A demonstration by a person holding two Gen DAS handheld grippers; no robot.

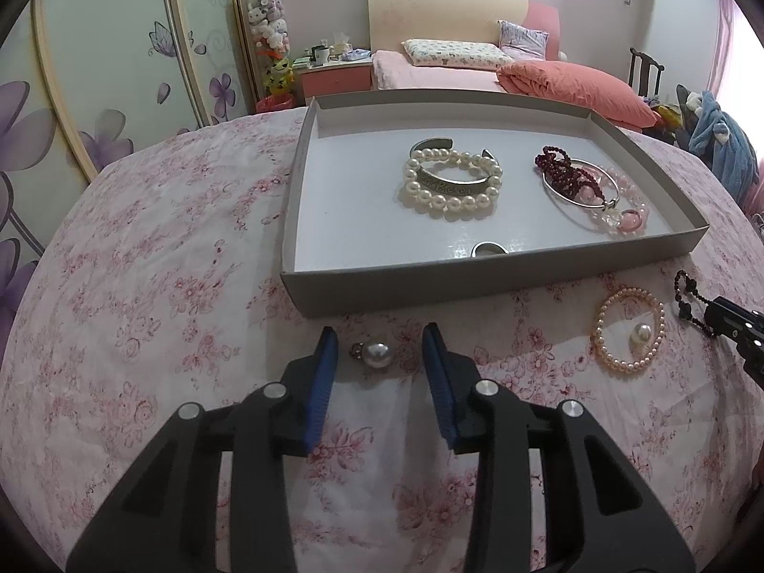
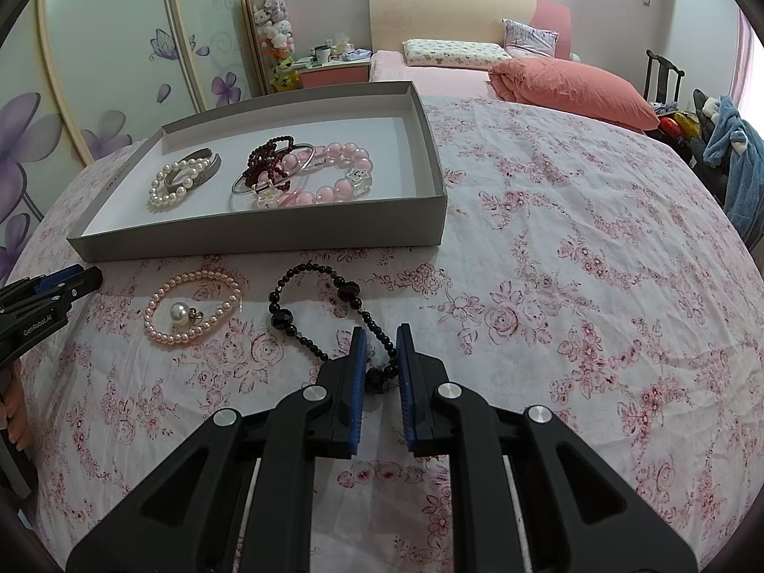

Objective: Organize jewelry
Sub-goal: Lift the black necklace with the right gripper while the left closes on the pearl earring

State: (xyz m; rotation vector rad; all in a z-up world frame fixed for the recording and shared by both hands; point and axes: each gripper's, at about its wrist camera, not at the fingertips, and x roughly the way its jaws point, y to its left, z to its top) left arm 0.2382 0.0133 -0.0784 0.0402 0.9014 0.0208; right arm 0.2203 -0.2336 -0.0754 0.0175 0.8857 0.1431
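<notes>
A grey shallow box (image 1: 477,277) (image 2: 258,238) on the floral cloth holds a white pearl bracelet (image 1: 451,181), a metal cuff (image 1: 453,187), a dark red bead strand (image 1: 563,167), pink beads (image 2: 344,162) and a ring (image 1: 487,249). My left gripper (image 1: 379,339) is open, its blue pads either side of a pearl earring (image 1: 377,354) on the cloth. My right gripper (image 2: 379,334) is open around the near end of a black bead bracelet (image 2: 334,305). A small pink pearl bracelet (image 2: 193,308) rings a second pearl earring (image 2: 181,311).
The table carries a pink floral cloth (image 2: 573,286). Behind it stand a bed with a salmon duvet (image 2: 568,81), a wardrobe with flower decals (image 1: 95,71) and a chair with clothes (image 2: 726,143). The right gripper shows at the left wrist view's right edge (image 1: 735,324).
</notes>
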